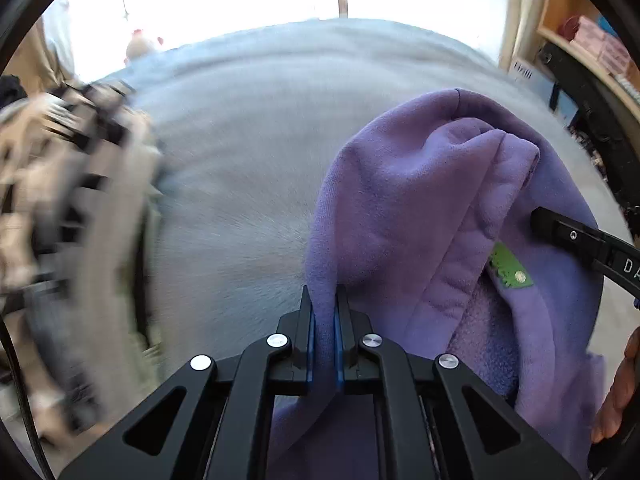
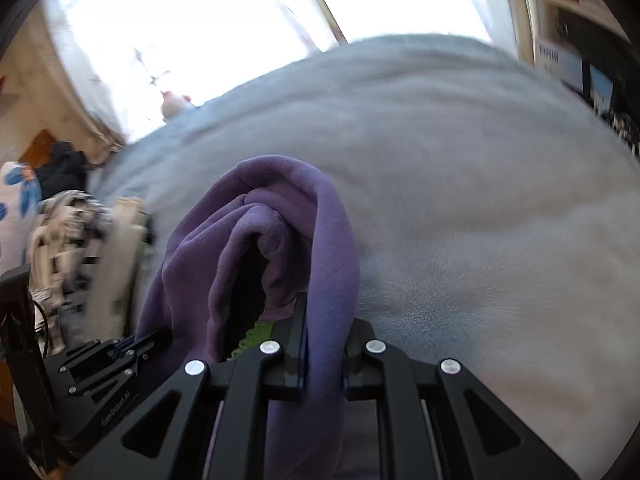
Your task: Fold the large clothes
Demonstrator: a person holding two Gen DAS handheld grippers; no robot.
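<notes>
Pinched a purple hoodie [image 1: 400, 200] in both left gripper [image 1: 324, 300] and right gripper [image 2: 324, 312], fingers pressed on fabric. Held above grey bed [image 1: 240, 160], likely for spreading flat before folding

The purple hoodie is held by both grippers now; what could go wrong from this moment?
1. Each gripper pinches only a thin edge of the purple hoodie, so the left gripper or right gripper may lose it.
2. The fabric hangs bunched, so it may land creased on the grey blanket.
</notes>
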